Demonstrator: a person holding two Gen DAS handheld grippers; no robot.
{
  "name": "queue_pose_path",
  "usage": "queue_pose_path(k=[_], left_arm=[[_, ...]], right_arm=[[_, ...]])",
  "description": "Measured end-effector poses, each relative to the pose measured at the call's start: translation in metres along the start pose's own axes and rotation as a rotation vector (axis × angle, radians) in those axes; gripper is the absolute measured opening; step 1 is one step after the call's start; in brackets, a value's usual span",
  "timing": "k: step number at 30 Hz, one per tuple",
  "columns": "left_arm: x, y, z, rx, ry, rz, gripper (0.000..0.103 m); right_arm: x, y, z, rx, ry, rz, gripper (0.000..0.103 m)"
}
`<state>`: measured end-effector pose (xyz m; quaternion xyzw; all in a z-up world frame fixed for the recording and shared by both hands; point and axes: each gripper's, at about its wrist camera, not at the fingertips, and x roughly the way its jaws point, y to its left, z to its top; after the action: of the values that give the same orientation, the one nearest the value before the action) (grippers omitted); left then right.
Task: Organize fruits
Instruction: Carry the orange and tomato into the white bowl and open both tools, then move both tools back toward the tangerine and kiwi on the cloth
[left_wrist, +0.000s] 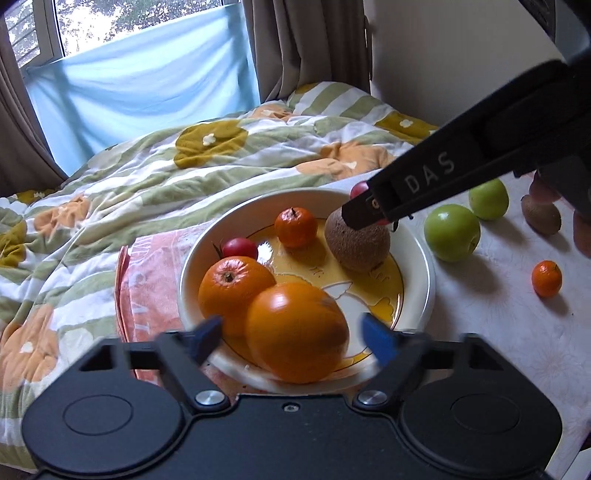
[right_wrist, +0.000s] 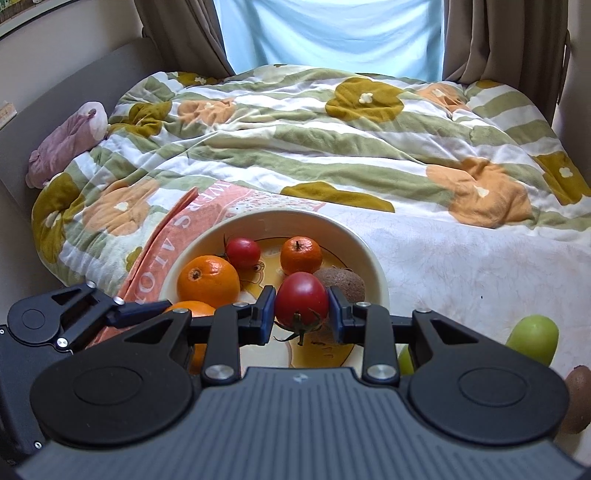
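The right gripper (right_wrist: 301, 314) was clamped on a red tomato (right_wrist: 301, 302) above the bowl (left_wrist: 421, 254), hiding most of the kiwi (right_wrist: 345, 282) behind it. The left gripper (left_wrist: 291, 334) stood spread around the nearest orange (left_wrist: 297, 332), apparently without contact; blur left this uncertain. The bowl held a second orange (left_wrist: 232, 290), a mandarin (left_wrist: 295, 227) and a small tomato (left_wrist: 240, 248). At 3 o'clock, two green apples (left_wrist: 452, 232) and another mandarin (left_wrist: 546, 277) lay on the cloth (left_wrist: 480, 314). A second kiwi (left_wrist: 541, 219) was partly hidden.
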<state>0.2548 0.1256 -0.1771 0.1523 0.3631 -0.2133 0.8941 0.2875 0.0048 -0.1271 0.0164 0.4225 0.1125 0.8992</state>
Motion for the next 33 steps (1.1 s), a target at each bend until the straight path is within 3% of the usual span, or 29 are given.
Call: queue_pose_path(k=[17, 24, 33], left_arm=[[-0.021, -0.006, 0.01, -0.037, -0.037, 0.071, 0.099], [-0.024, -0.002, 0.014, -0.081, -0.048, 0.094, 0.099], [-0.024, 0.001, 0.016, -0.096, -0.048, 0.111, 0.099]], right_arm=[[0.0, -0.009, 0.015, -0.065, -0.017, 0.007, 0.045], [0.028, -0.015, 0.036, -0.098, -0.035, 0.0, 0.045], [0.058, -0.023, 0.037, -0.065, -0.013, 0.026, 0.046]])
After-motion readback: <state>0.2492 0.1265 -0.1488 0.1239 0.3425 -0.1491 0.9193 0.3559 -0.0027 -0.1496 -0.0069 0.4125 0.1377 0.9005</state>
